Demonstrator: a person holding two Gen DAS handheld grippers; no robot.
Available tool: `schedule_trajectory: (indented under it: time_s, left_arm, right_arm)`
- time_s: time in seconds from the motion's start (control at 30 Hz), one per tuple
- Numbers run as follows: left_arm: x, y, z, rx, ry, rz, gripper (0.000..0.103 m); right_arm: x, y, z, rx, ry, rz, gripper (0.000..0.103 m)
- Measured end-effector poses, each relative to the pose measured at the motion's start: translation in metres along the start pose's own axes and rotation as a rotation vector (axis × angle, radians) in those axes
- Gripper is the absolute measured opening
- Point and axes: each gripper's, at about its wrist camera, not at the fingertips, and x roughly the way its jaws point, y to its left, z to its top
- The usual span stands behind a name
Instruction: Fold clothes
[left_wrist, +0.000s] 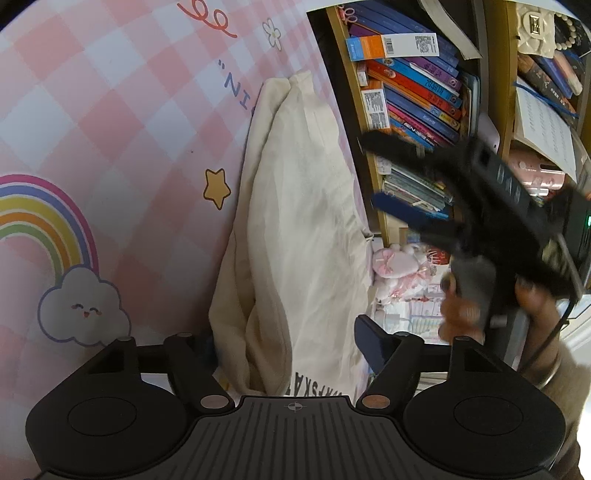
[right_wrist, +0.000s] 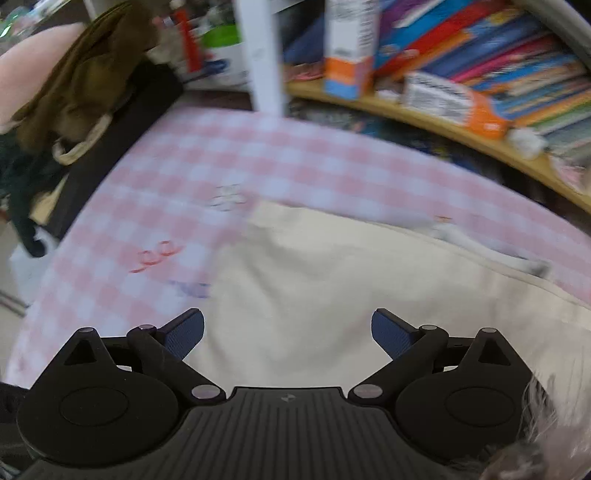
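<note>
Seen from the left wrist, the cream garment (left_wrist: 295, 229) lies in a long rumpled strip down the pink checked cloth (left_wrist: 110, 129) that covers the surface, close to the edge nearest the bookshelf (left_wrist: 413, 103). Its near end, with printed lettering, runs between the fingers of the left claw (left_wrist: 288, 354). Only one blue pad (left_wrist: 369, 345) shows there; the other is hidden behind the fabric, so I cannot tell whether the claw is clamped on it or merely straddling it. My guess is that this hand is pinning the end down so the rest can be folded. Off to the right the right claw (left_wrist: 388, 177) is a dark blur in a hand (left_wrist: 469, 314), jaws splayed wide and empty.

The right wrist view gives what the first cannot: the right claw (right_wrist: 288, 332) from behind, its blue pads (right_wrist: 186, 334) far apart with nothing between them, hanging over a broad flat stretch of the garment (right_wrist: 351, 295). It looks placed to pick a new hold on the fabric. Everything is smeared by motion. A brown cloth (right_wrist: 81, 77) is draped at the far left, which the left view misses.
</note>
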Motion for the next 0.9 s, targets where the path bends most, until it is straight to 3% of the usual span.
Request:
schedule_trajectory:
  time_s: [0.1,0.17,0.2,0.27,0.43,0.53,0.57,0.6,0.73,0.9]
  left_arm:
    - [0.0,0.003,-0.001,0.0,-0.004,0.019,0.058]
    - [-0.001,0.005,-0.002,-0.002,-0.008,0.035,0.031]
    - [-0.001,0.005,-0.003,0.008,-0.014,0.041,0.011]
    - [-0.002,0.003,-0.006,0.028,-0.026,0.052,0.011]
    - [-0.007,-0.037,-0.017,0.29,-0.056,0.037,0.01]
    - [-0.004,-0.056,-0.024,0.429,-0.059,0.06,0.01]
    - [-0.003,-0.059,-0.025,0.455,-0.061,0.07,0.01]
    - [-0.003,-0.06,-0.025,0.464,-0.062,0.073,0.01]
    - [-0.002,-0.062,-0.025,0.48,-0.06,0.074,0.01]
    - [0.002,-0.067,-0.032,0.502,-0.055,0.075,0.01]
  right_arm:
    - [0.01,0.012,0.008,-0.011,0.006,0.023,0.1]
    - [0.017,0.019,0.012,-0.011,0.005,-0.007,0.1]
    - [0.02,0.022,0.013,-0.017,0.005,-0.023,0.1]
    - [0.027,0.029,0.016,-0.033,0.018,-0.044,0.1]
    - [0.045,0.046,0.023,-0.085,0.094,-0.044,0.1]
    - [0.052,0.062,0.023,-0.138,0.122,-0.1,0.094]
    - [0.055,0.066,0.023,-0.151,0.141,-0.12,0.084]
    - [0.059,0.068,0.023,-0.159,0.164,-0.134,0.075]
    - [0.071,0.077,0.022,-0.212,0.226,-0.179,0.055]
    - [0.08,0.086,0.018,-0.277,0.269,-0.233,0.054]
